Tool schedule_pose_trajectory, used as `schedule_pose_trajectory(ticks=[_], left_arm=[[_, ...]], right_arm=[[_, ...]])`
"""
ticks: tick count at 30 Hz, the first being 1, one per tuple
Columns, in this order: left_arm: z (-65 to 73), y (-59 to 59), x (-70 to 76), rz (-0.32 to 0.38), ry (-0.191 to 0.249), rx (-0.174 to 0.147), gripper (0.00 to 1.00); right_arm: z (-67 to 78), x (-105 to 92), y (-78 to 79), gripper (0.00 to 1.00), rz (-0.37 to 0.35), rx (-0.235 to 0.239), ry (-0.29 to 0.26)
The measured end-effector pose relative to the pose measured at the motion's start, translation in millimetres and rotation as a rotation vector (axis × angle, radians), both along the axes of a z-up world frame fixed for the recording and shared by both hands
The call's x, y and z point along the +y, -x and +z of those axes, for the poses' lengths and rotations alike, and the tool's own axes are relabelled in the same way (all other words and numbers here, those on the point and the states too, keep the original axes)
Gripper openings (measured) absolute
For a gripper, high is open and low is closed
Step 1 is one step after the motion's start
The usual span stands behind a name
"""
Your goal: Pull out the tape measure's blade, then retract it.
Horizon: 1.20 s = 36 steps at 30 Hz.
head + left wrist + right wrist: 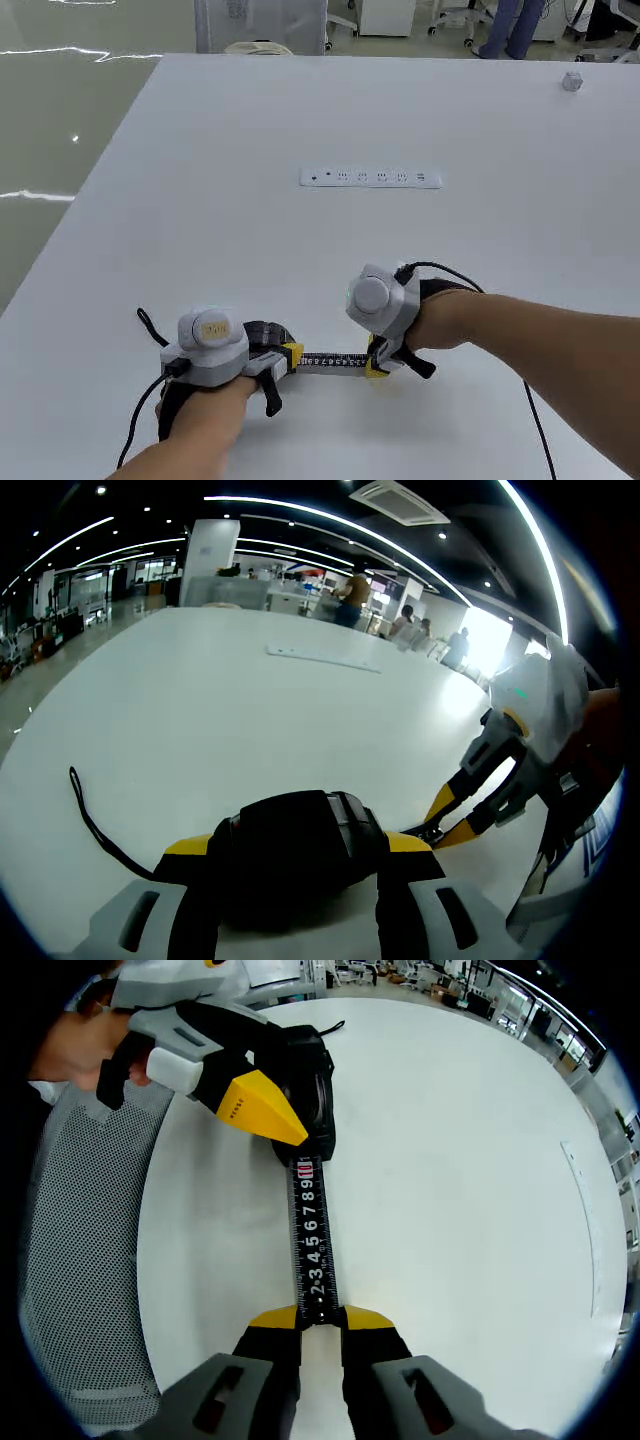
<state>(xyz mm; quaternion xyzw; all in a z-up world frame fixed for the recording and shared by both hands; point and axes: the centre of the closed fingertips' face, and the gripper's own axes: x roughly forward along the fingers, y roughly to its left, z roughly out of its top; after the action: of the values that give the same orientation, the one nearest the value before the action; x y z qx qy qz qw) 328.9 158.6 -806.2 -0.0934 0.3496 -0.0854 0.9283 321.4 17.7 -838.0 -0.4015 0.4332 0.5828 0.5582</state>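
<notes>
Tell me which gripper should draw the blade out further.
Right, probably: the right gripper pinches the blade by its tip, while the left gripper clamps the case and anchors it.

We're seeing a black tape measure with a pale blade numbered in black, grey left gripper and right gripper with yellow tips, white table, grey mesh chair

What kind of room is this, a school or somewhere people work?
Probably a big open workshop or lab. The large white workbench has a white power strip on it, long strip lights run across the ceiling, and people stand about far behind.
</notes>
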Motion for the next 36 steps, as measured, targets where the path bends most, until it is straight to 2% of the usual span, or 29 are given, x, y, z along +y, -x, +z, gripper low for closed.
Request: schedule_pose_trajectory(ticks=[36], left_arm=[[-0.2,-0.4,0.0,0.004,0.009,0.006,0.60]], right_arm=[[-1.4,13.3,0.2,0.13,0.028,-0.005,-0.025]])
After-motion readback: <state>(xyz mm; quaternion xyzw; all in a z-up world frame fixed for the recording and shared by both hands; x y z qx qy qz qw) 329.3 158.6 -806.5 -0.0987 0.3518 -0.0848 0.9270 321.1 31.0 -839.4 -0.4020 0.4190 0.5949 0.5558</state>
